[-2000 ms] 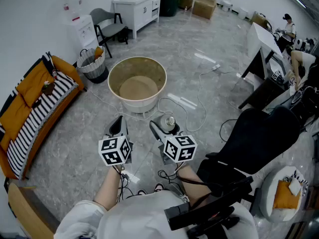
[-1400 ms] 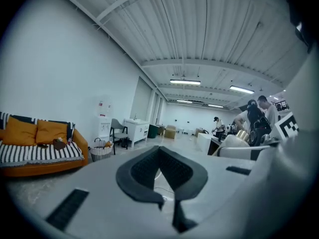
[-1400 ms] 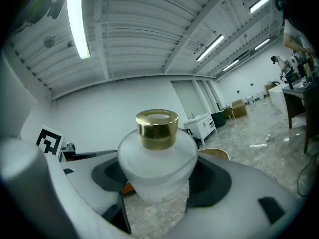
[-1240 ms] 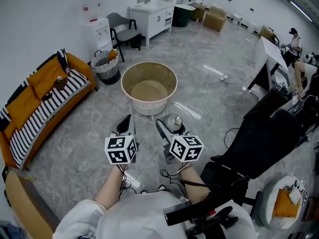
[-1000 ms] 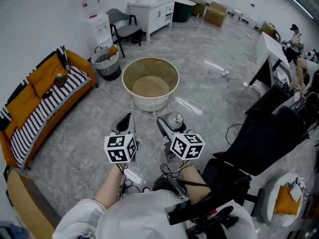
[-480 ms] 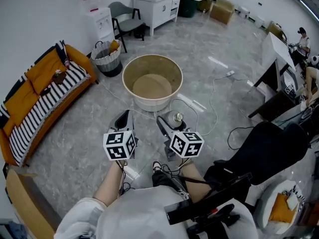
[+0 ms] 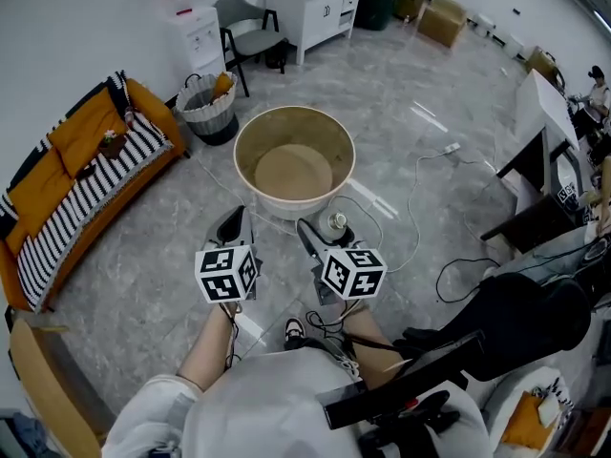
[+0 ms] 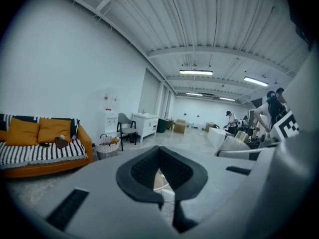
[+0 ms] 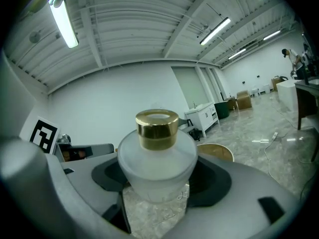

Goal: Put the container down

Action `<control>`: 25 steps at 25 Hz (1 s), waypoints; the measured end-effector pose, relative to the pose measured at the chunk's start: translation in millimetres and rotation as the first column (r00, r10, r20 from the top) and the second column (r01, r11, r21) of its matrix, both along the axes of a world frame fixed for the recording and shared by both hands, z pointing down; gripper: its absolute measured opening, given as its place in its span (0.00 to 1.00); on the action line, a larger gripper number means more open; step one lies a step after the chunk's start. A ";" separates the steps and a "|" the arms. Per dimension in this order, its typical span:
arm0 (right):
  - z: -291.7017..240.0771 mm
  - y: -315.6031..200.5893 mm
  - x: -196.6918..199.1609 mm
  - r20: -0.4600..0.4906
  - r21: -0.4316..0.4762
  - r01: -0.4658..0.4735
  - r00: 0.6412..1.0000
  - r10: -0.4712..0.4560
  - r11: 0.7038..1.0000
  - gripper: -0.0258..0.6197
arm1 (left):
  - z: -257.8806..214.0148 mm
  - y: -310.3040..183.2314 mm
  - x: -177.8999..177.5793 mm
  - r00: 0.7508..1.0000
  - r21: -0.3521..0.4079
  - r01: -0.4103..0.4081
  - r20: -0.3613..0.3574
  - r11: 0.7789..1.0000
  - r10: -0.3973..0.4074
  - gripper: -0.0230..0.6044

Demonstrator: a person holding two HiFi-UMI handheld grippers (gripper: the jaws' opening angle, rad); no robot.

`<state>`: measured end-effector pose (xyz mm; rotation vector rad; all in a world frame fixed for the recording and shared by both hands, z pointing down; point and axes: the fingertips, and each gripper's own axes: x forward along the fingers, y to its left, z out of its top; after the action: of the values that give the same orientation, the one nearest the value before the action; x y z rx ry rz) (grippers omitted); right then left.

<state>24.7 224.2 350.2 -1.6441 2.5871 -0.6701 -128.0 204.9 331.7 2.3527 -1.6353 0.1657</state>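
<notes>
Holding steady across the last two seconds: right gripper (image 7: 323,232) stays clamped on the frosted glass container with gold cap (image 9: 157,156), upright in the air over the grey marble floor (image 7: 143,256), just short of the round beige tub (image 7: 286,201); only the head view has drifted. Left gripper (image 8: 162,176) has its jaws together, nothing between them. Judgement: put-down not begun, and lowering remains.
</notes>
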 end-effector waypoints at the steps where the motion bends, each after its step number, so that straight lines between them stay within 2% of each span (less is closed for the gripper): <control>1: 0.2 -6.3 2.6 0.003 -0.002 0.004 1.000 -0.004 1.000 0.56 | -0.2 -6.0 2.2 1.000 -0.001 0.005 0.003 1.000 -0.005 0.05; 11: 0.3 -62.5 30.6 0.014 -0.005 0.029 0.999 -0.029 1.000 0.56 | -7.6 -55.8 21.1 0.999 0.018 0.037 0.029 0.999 -0.038 0.05; 20: 11.6 -108.4 27.2 0.006 -0.021 0.045 0.999 -0.045 0.999 0.56 | 6.9 -103.6 23.2 0.999 -0.003 0.042 0.027 0.999 -0.042 0.05; 25: 18.1 -140.0 26.7 0.000 -0.027 0.039 0.999 -0.039 0.999 0.56 | 13.8 -143.3 27.2 1.000 -0.009 0.015 0.025 1.000 -0.015 0.05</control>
<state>51.4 84.2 368.3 -1.6053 2.6291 -0.7099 -100.8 61.6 345.5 2.3403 -1.6594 0.1992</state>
